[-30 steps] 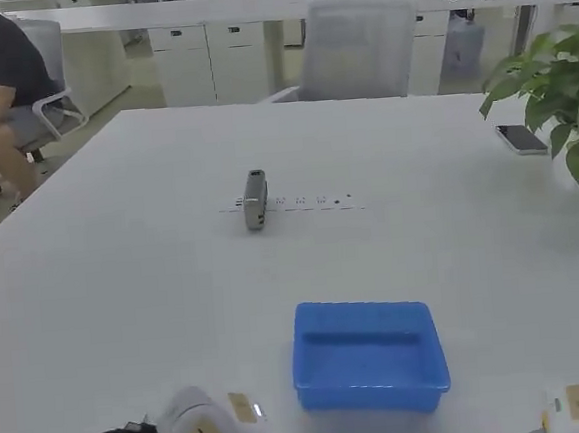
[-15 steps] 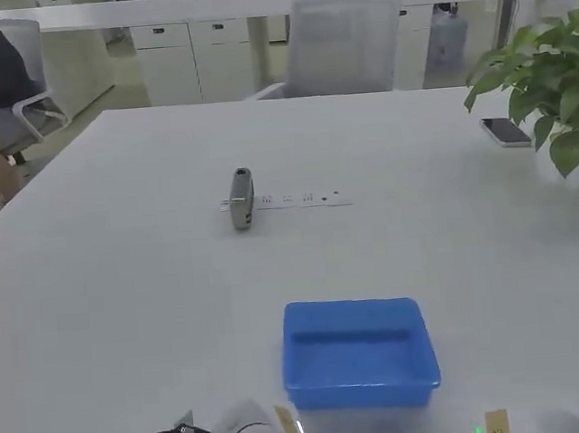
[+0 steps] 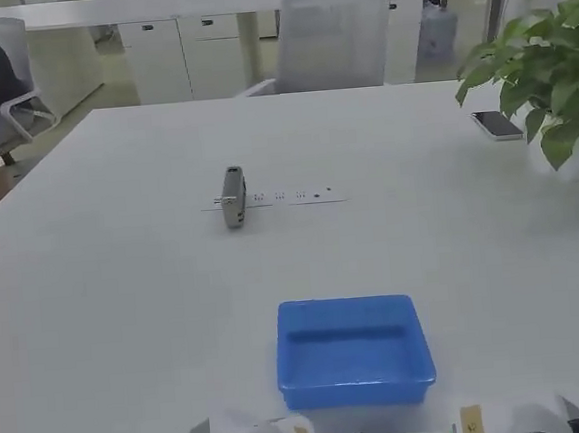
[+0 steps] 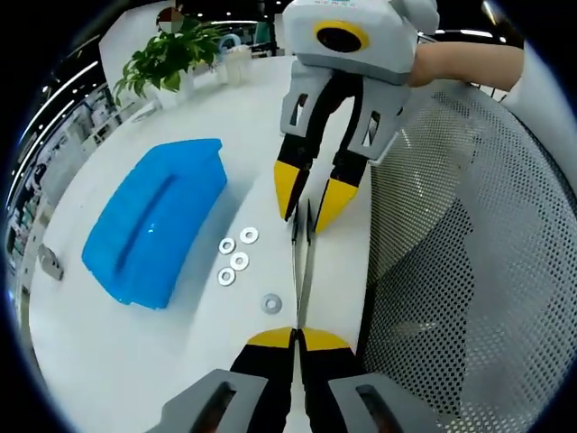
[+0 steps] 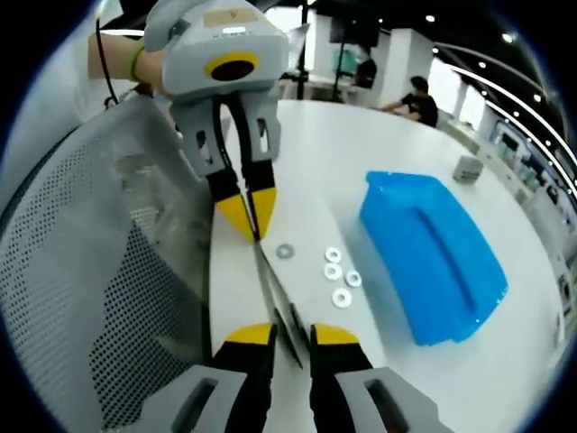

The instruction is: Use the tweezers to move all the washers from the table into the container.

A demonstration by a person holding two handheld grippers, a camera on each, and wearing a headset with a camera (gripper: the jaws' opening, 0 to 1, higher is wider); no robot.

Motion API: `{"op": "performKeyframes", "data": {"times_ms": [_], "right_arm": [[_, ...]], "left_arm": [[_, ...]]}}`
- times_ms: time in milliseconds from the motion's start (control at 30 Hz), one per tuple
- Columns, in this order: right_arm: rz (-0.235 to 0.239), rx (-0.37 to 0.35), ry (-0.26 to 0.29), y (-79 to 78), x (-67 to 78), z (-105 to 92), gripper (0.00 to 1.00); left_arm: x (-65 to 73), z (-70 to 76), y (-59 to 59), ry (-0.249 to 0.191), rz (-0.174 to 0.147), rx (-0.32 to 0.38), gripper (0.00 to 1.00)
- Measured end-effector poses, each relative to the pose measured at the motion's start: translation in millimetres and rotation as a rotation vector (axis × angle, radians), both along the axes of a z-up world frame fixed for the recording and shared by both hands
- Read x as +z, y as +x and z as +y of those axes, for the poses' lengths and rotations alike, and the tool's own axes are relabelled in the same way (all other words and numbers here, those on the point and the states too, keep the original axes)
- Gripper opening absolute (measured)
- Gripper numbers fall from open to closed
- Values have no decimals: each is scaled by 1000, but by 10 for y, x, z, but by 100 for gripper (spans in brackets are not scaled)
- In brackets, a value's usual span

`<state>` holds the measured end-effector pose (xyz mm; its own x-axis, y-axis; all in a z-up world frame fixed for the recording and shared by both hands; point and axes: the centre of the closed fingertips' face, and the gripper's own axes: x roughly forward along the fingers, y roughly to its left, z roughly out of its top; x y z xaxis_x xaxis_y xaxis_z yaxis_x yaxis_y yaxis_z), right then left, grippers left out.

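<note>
Blue container (image 3: 353, 357) sits at the middle of the near edge of the white bench (image 3: 125, 290), open side up. Five washers (image 4: 239, 261) lie loose on the bench btwn container and near edge: four in a tight cluster, one a bit apart and closer to the tweezers (image 4: 300, 262). Tweezers run along the near edge, just beside the washers. Left tool (image 4: 295, 336) has its jaws pressed together on one end of the tweezers. Right tool (image 4: 313, 194) faces it from the opp. end, jaws partly open w/ the tweezers' other end btwn them; can't tell if the pads touch it. Mesh chair (image 4: 451, 271) shows just past the near edge. Grey block (image 3: 233, 196) lies near bench centre. Phone (image 3: 498, 125) & plant (image 3: 549, 66) are toward the far right corner.
</note>
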<state>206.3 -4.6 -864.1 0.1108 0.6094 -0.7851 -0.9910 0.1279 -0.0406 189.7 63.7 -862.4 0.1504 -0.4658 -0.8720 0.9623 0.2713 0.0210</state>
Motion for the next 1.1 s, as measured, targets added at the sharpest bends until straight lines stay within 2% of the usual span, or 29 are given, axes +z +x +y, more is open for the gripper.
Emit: {"op": "performKeyframes", "data": {"times_ms": [100,233,367,467,633,733,867,1100], "right_arm": [[3,14,-12,-13,-29,0,9],[8,15,-13,-23,-11,3,8],[4,15,-6,-29,2,7,9],[4,7,3,-31,19,8,9],[10,-1,23,-50,45,32,8],[3,13,13,-80,47,53,8],[-22,51,1,-154,51,126,6],[-37,48,38,-204,94,268,5]], "left_arm": [[27,1,-4,17,-19,-31,0],[98,8,4,16,-38,-46,0],[241,-2,17,-12,-67,-61,0],[377,-33,7,-48,-77,-70,0],[560,-78,-1,-76,-106,-100,0],[648,-119,-44,-97,-119,-152,0],[731,-109,-105,-85,-132,-191,0],[928,-143,-186,-105,-157,-220,0]]}}
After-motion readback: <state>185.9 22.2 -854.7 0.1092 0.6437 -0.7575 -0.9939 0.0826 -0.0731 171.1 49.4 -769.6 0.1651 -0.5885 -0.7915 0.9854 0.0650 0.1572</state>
